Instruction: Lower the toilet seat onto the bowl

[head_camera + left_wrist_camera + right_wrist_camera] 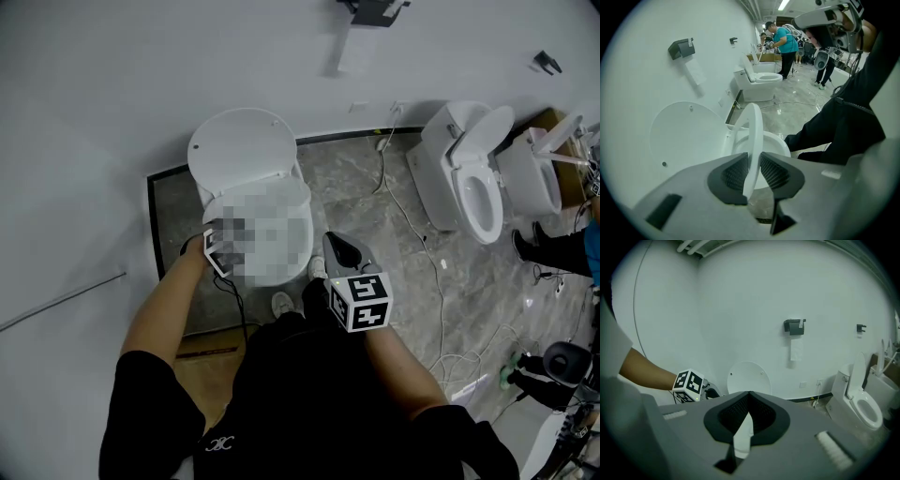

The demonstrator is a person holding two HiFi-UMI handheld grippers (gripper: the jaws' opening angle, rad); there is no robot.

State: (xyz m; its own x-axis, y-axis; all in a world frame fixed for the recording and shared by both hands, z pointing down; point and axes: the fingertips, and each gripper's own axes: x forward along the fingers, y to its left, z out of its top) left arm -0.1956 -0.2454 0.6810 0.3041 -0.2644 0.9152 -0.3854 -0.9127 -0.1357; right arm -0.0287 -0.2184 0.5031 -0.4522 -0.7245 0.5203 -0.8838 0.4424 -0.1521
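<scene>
Jaws, ribbed and black: left gripper (754,161) spread astride smooth white toilet seat (755,125) rim, right gripper (749,394) pressed together.

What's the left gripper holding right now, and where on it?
The toilet seat: its rim sits between the left gripper's jaws; whether they clamp it cannot be told.

In the head view the toilet seat (754,136), bowl (307,239) and left tongs (754,163) are blurred over.
</scene>
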